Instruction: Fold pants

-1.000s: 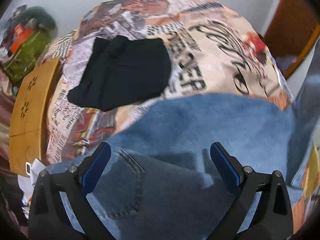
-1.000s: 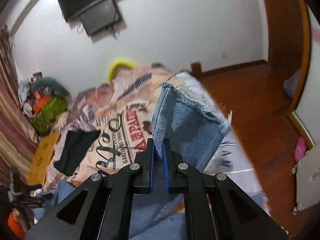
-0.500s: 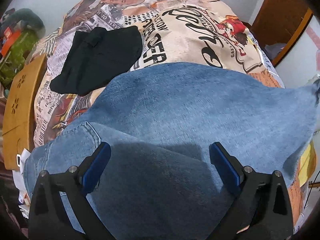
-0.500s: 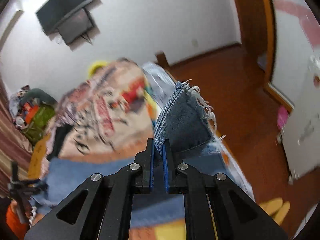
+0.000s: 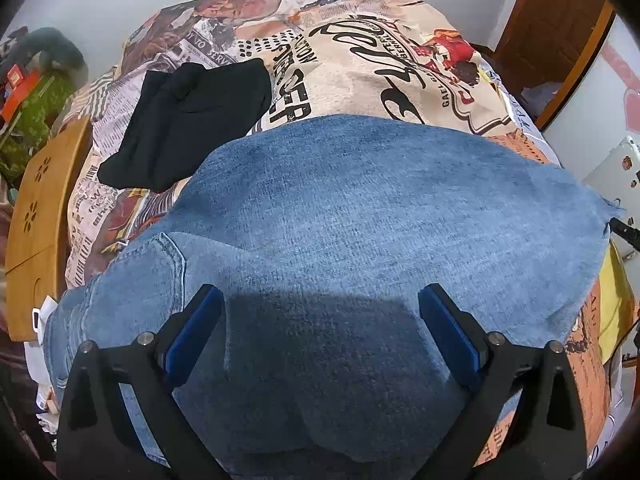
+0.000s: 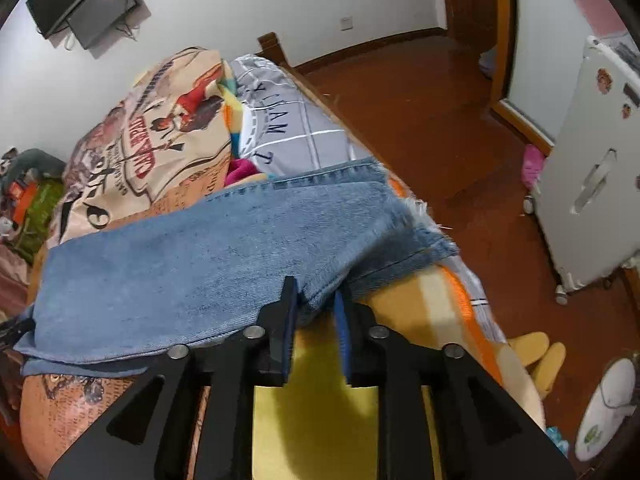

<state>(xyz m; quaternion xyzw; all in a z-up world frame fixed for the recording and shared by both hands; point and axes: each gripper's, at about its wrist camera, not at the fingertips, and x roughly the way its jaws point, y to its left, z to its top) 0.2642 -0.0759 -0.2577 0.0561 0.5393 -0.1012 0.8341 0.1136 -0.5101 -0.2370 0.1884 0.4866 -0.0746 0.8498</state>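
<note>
Lying between right tongs [image 6: 316, 300]: jeans [image 6: 208, 248] hem.

Black folded garment [image 5: 188, 124] on printed bedspread [image 5: 360, 64] (newspaper-style), wall-mounted TV [image 6: 84, 4], white cabinet [image 6: 592, 184]

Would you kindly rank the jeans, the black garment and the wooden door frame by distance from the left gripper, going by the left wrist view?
From the left gripper:
1. Jeans, directly beneath it, spread on the bed.
2. Black garment, folded, beyond the jeans to the upper left.
3. Wooden door frame, past the bed at the upper right.
</note>
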